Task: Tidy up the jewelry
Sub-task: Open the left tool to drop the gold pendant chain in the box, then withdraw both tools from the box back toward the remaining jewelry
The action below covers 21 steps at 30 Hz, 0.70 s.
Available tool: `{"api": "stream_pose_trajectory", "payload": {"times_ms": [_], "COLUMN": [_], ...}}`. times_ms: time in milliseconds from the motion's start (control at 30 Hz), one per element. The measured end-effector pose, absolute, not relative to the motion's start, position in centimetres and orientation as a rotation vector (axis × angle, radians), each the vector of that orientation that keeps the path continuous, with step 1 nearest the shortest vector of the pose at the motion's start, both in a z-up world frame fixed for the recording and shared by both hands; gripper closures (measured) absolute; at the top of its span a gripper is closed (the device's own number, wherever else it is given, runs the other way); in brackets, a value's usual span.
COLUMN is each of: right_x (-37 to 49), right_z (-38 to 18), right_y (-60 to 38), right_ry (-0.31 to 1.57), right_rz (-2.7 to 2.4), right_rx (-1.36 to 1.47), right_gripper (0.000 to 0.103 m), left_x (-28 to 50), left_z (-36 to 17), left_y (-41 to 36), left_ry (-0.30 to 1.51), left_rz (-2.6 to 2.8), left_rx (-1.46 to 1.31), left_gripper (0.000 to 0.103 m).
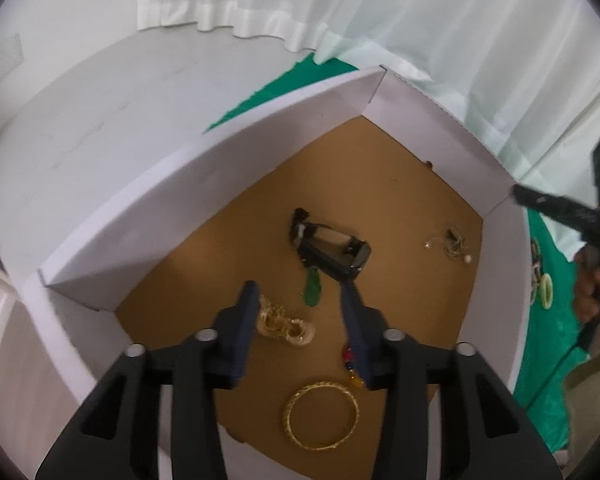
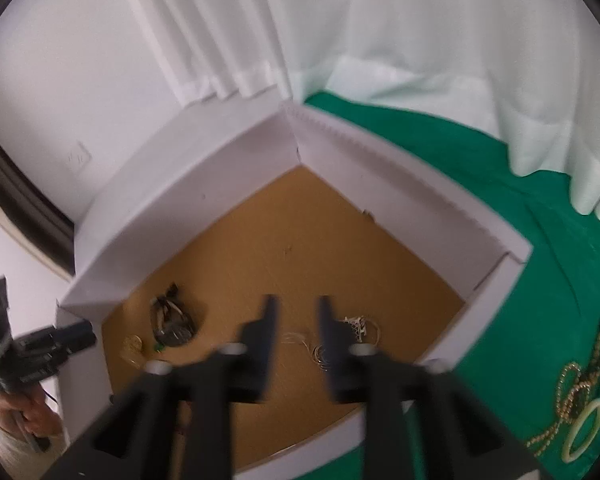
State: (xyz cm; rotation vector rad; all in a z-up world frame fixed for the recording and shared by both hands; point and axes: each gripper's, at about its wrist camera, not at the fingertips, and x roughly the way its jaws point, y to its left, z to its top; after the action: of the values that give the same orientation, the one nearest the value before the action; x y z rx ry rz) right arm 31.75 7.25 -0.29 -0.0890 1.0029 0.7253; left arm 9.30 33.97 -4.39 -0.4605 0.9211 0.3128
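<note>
A white box [image 1: 172, 208] with a brown floor holds the jewelry. In the left wrist view a gold bangle [image 1: 322, 416], gold earrings [image 1: 284, 322], a green pendant [image 1: 313, 290], a black hair clip [image 1: 328, 248], a string of coloured beads [image 1: 350, 360] and a thin pearl piece [image 1: 452, 244] lie on the floor. My left gripper [image 1: 298, 288] hangs open above them with nothing between its fingers. In the right wrist view my right gripper [image 2: 297, 302] is open over the box [image 2: 188, 200], above a thin chain [image 2: 356, 328]; the clip [image 2: 172, 320] lies to its left.
A green cloth [image 2: 480, 200] covers the table to the right of the box. On it lie a beaded necklace [image 2: 580, 384] and a pale green bangle [image 2: 584, 428]. White curtains [image 2: 380, 20] hang behind. A hand holds the left gripper [image 2: 40, 344] at the box's left wall.
</note>
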Motion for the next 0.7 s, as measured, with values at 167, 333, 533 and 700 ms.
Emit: {"api": "stream_pose_trajectory", "payload": {"times_ms": [167, 333, 533, 700], "right_x": [28.2, 21.9, 15.1, 11.2], "right_z": [5.3, 6.8, 1.0, -3.4], "right_y": [3.9, -0.5, -6.7, -13.7], "right_ry": [0.83, 0.679, 0.712, 0.787], "right_rz": [0.716, 0.646, 0.537, 0.417], "right_rx": [-0.099, -0.172, -0.26, -0.234], "right_gripper": [0.045, 0.027, 0.027, 0.027], "left_x": [7.9, 6.2, 5.1, 6.2], "left_z": [-1.8, 1.4, 2.5, 1.1], "left_y": [31.6, 25.1, 16.4, 9.9], "left_ry": [0.842, 0.743, 0.724, 0.76], "left_rz": [0.298, 0.182, -0.031, -0.165], "left_rx": [-0.418, -0.335, -0.274, -0.249], "left_gripper": [0.032, 0.017, 0.012, 0.011]}}
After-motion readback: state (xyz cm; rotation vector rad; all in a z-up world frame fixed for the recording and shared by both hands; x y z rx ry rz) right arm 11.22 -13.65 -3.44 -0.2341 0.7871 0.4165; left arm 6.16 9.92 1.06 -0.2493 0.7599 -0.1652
